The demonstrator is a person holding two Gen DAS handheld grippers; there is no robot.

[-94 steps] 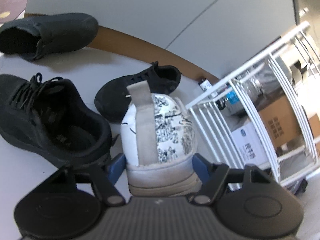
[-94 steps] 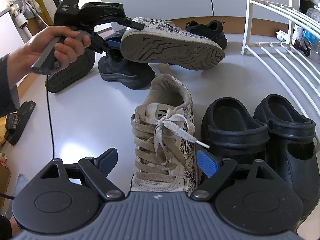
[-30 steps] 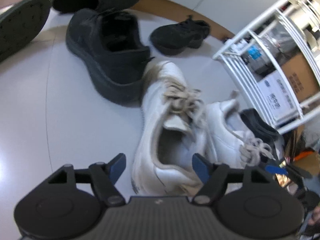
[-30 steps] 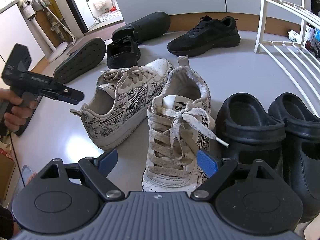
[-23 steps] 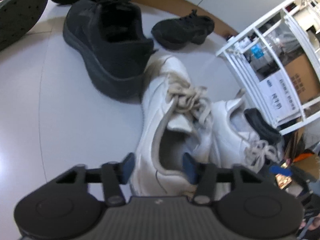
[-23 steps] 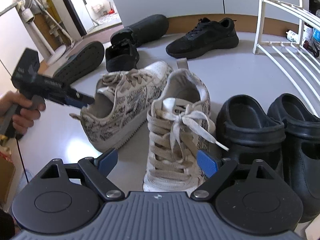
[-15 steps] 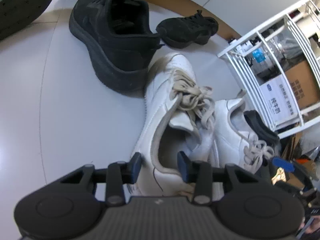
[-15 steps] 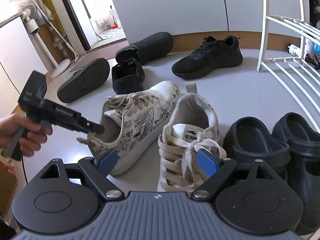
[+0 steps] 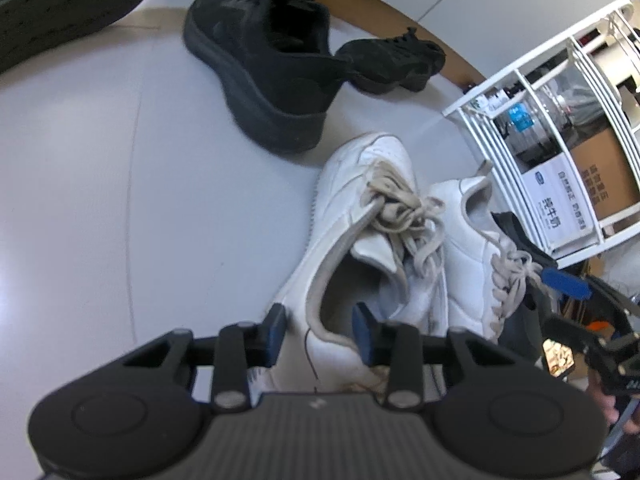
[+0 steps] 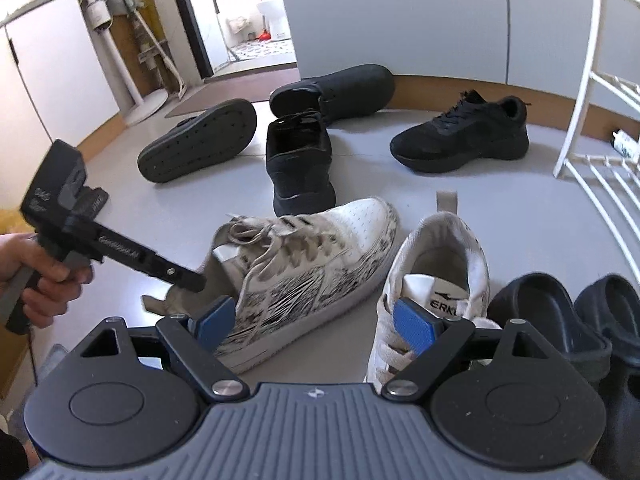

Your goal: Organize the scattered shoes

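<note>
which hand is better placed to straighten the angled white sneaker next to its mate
Left. The left gripper already straddles the heel collar of the angled white sneaker, jaws closing on it. The right gripper hangs open above both sneakers, holding nothing, nearer the mate.

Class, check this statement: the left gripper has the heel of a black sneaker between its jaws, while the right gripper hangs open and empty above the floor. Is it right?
One detail is wrong. The shoe between the jaws of the left gripper is the white sneaker, not a black one; the left wrist view shows its heel collar there, jaws closing. The right gripper is indeed open and empty.
</note>
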